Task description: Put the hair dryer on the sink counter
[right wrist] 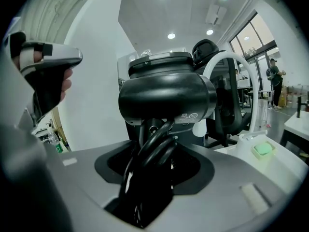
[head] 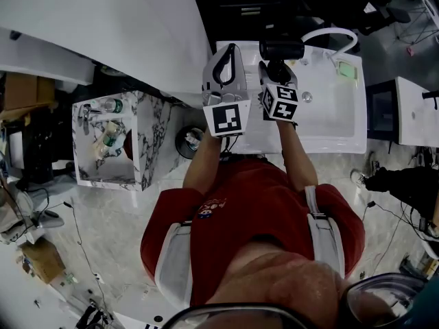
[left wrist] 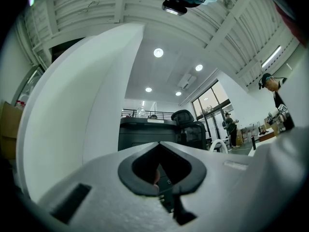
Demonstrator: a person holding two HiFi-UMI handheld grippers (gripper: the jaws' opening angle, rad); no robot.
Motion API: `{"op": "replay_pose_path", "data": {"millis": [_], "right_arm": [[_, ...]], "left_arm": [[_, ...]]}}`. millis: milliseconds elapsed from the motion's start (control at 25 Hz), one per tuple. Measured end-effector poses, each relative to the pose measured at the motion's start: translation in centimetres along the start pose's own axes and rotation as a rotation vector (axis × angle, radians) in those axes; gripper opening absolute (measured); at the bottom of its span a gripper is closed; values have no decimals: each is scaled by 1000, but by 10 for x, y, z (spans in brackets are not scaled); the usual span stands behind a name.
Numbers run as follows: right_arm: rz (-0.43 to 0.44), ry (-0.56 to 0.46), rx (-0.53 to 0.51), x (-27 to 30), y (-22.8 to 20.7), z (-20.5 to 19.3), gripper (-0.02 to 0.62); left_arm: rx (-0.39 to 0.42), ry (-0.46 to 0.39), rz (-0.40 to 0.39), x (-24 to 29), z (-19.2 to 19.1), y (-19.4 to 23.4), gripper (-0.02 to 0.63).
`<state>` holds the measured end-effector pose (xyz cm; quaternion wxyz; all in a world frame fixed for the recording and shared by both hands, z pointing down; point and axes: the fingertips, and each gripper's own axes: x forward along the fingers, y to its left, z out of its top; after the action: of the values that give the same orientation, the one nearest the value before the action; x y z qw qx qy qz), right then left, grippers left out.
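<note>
The black hair dryer (head: 281,49) (right wrist: 166,98) stands upright above the white sink counter (head: 336,139), near its back left part. My right gripper (head: 277,74) (right wrist: 154,173) is shut on its handle, with the coiled black cord bunched in the jaws too. My left gripper (head: 223,64) (left wrist: 161,170) is held up just left of it, off the counter's left edge, shut with nothing in it. It also shows at the left of the right gripper view, as the left gripper (right wrist: 46,62) with a hand behind it.
A white curved faucet (head: 333,36) (right wrist: 231,62) and a green soap bar (head: 348,69) (right wrist: 263,149) sit at the counter's back. A marble-patterned shelf unit (head: 147,142) with bottles stands at the left, a round bin (head: 188,141) beside it. A white partition (head: 103,19) rises on the left.
</note>
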<state>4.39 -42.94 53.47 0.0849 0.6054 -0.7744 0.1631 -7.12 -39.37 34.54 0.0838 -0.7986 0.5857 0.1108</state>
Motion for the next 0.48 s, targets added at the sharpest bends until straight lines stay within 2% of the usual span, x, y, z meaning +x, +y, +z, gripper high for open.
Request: {"op": "replay_pose_path", "data": {"millis": [480], "right_arm": [[-6,134,-12,32,0,-51,227]], "left_arm": [[4,23,16,8,-10,12,2]]}}
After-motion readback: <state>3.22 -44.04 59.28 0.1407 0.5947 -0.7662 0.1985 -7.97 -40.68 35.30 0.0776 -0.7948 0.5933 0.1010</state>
